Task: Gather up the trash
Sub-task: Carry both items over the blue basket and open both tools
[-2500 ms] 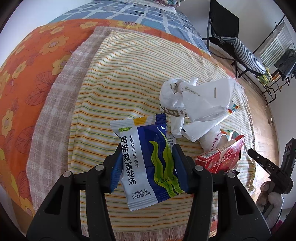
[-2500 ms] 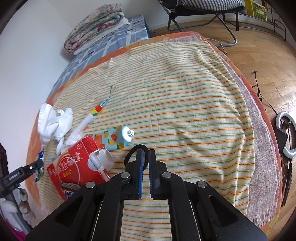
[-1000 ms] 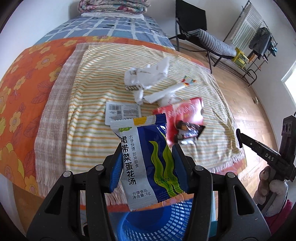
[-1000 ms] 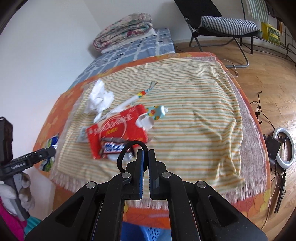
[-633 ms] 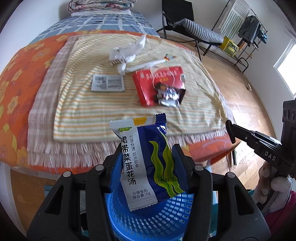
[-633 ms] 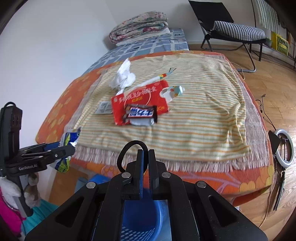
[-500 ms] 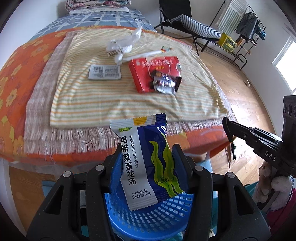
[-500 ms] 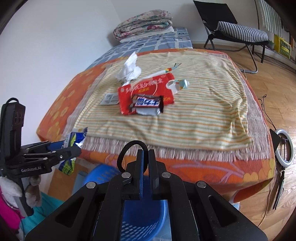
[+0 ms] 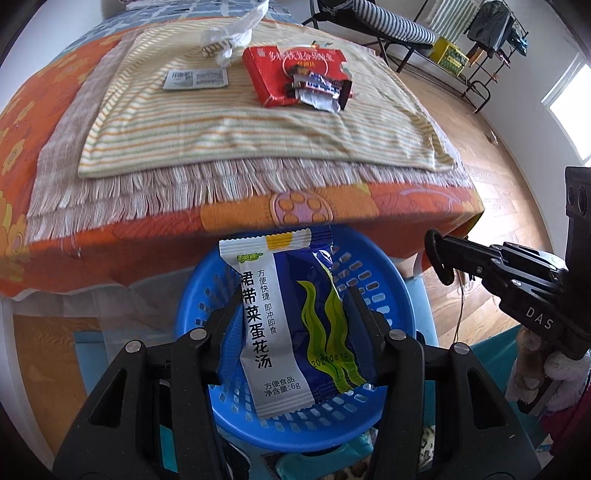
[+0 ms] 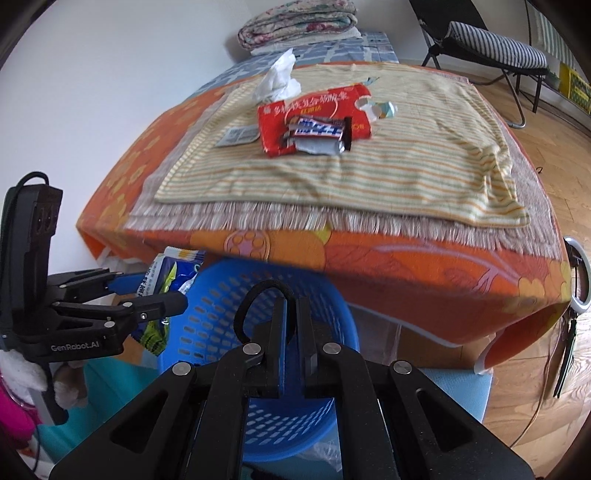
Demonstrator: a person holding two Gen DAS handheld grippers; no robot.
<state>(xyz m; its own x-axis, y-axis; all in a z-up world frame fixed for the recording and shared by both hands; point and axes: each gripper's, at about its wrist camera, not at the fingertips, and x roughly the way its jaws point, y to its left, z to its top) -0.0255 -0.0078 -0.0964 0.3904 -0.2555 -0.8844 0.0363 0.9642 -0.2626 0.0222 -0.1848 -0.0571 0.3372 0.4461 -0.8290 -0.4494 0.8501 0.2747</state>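
My left gripper [image 9: 293, 299] is shut on a blue and white soup packet [image 9: 291, 325] and holds it over the blue plastic basket [image 9: 373, 280]. The packet [image 10: 162, 277] and left gripper [image 10: 147, 291] also show in the right wrist view, beside the basket [image 10: 229, 295]. My right gripper [image 10: 291, 306] is shut on a black hair tie [image 10: 258, 291] above the basket; it also shows in the left wrist view [image 9: 437, 258]. On the striped towel [image 9: 221, 122] lie a red packet [image 9: 280, 66], a candy bar wrapper [image 9: 317, 88], a white label [image 9: 195, 78] and crumpled tissue [image 9: 229, 35].
The basket stands on the floor under the front edge of the orange flowered bed [image 9: 110, 229]. A small tube [image 10: 384, 109] lies by the red packet. A striped folding chair [image 10: 491, 40] and wooden floor [image 9: 498, 147] are to the right.
Both grippers have pulled back from the bed and dropped lower. The basket now sits right under both grippers. The packet and hair tie stay held.
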